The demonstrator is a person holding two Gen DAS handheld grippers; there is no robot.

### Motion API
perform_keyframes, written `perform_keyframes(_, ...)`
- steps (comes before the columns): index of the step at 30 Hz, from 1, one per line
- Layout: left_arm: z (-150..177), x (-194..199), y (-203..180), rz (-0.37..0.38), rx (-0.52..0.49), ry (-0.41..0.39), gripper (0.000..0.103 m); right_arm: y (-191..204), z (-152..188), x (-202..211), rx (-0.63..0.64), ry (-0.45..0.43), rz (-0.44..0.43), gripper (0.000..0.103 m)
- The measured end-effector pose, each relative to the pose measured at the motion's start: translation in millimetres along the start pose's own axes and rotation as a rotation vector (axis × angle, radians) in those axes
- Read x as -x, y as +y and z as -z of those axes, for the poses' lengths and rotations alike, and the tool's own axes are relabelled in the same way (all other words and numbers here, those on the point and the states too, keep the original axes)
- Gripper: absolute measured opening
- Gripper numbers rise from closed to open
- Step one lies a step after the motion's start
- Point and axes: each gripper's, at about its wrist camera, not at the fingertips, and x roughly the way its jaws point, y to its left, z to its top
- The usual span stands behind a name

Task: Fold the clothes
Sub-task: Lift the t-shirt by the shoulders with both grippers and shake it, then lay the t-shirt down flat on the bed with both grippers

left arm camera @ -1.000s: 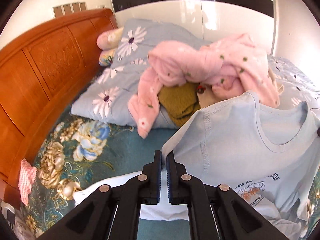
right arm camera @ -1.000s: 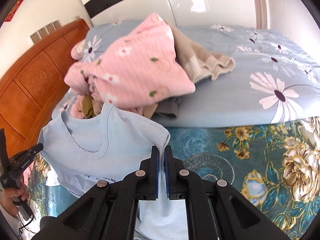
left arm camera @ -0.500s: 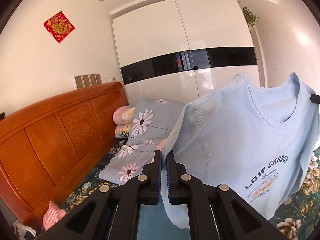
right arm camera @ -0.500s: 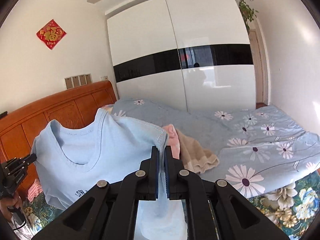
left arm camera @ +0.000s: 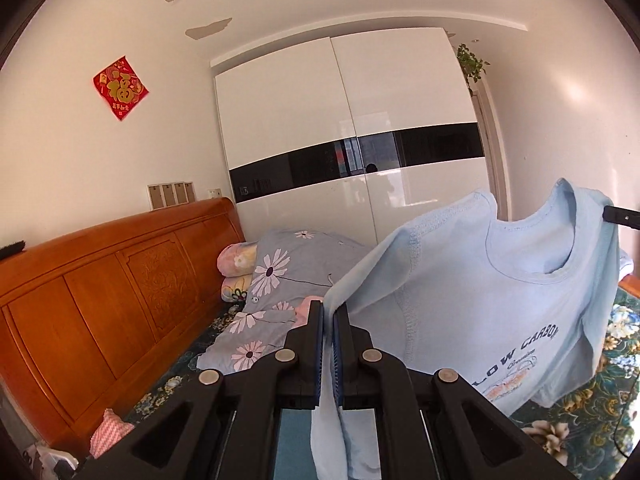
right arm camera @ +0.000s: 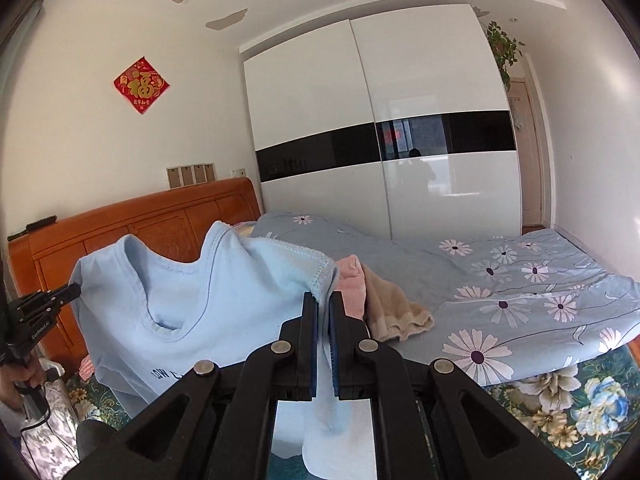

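A light blue T-shirt (left arm camera: 472, 312) with dark lettering hangs in the air above the bed, stretched between both grippers. My left gripper (left arm camera: 328, 312) is shut on one sleeve edge. My right gripper (right arm camera: 324, 300) is shut on the other sleeve edge of the T-shirt (right arm camera: 192, 304). The right gripper's tip shows at the right edge of the left wrist view (left arm camera: 620, 216). The left gripper shows at the left edge of the right wrist view (right arm camera: 44, 304). The shirt's collar sags between them.
The bed carries a blue daisy-print quilt (right arm camera: 500, 280) with pink (right arm camera: 352, 284) and beige (right arm camera: 396, 308) clothes on it. A wooden headboard (left arm camera: 100, 288) stands at the left. A white wardrobe (left arm camera: 360, 140) stands behind the bed. A floral sheet (right arm camera: 580, 400) covers the bed's near part.
Both grippers have risen with the T-shirt, lifting it off the bed. The views now look up at the wardrobe and ceiling, not down at the clothes pile.
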Motion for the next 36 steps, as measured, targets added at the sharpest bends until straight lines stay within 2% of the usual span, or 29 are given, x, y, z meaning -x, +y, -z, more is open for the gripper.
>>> perform_keyframes(4, -22.8, -11.0, -3.3, 0.03, -0.024, 0.076, 0.005, -3.7, -28.9, 23.3, 0.034, -0.051, -0.045, 0.005)
perform_keyframes(6, -19.4, -35.2, -9.6, 0.02, -0.039, 0.131, 0.005, -12.9, -34.3, 10.6, 0.029, -0.031, -0.048, 0.005)
perform_keyframes(8, -0.7, -70.5, -20.5, 0.012, -0.034, 0.208, 0.005, -22.9, -30.5, -15.2, 0.021, 0.02, -0.036, 0.005)
perform_keyframes(11, 46.6, -131.2, -36.9, 0.01, -0.011, 0.35, 0.005, -41.2, 5.1, -81.2, -0.006, 0.164, 0.01, 0.005)
perform_keyframes(14, 106.5, -185.1, -51.6, 0.032, 0.012, 0.508, 0.005, -64.6, 62.5, -145.0, -0.088, 0.33, 0.048, 0.005)
perform_keyframes(19, 197.3, -238.6, -69.9, 0.049, 0.087, 0.716, 0.005, -99.8, 166.5, -219.7, -0.169, 0.584, 0.14, 0.005)
perform_keyframes(22, 226.1, -261.2, -78.2, 0.055, 0.077, 0.789, 0.005, -115.7, 212.6, -244.8, -0.213, 0.681, 0.16, 0.005)
perform_keyframes(25, 239.3, -283.5, -82.3, 0.061, 0.074, 0.839, 0.005, -128.3, 233.9, -259.1, -0.229, 0.72, 0.177, 0.005)
perform_keyframes(32, 222.5, -344.6, -90.1, 0.042, 0.032, 0.848, 0.005, -144.6, 220.1, -305.6, -0.221, 0.731, 0.187, 0.005)
perform_keyframes(36, 222.1, -377.7, -100.3, 0.044, -0.013, 0.89, 0.005, -162.9, 220.3, -336.8, -0.257, 0.766, 0.188, 0.005)
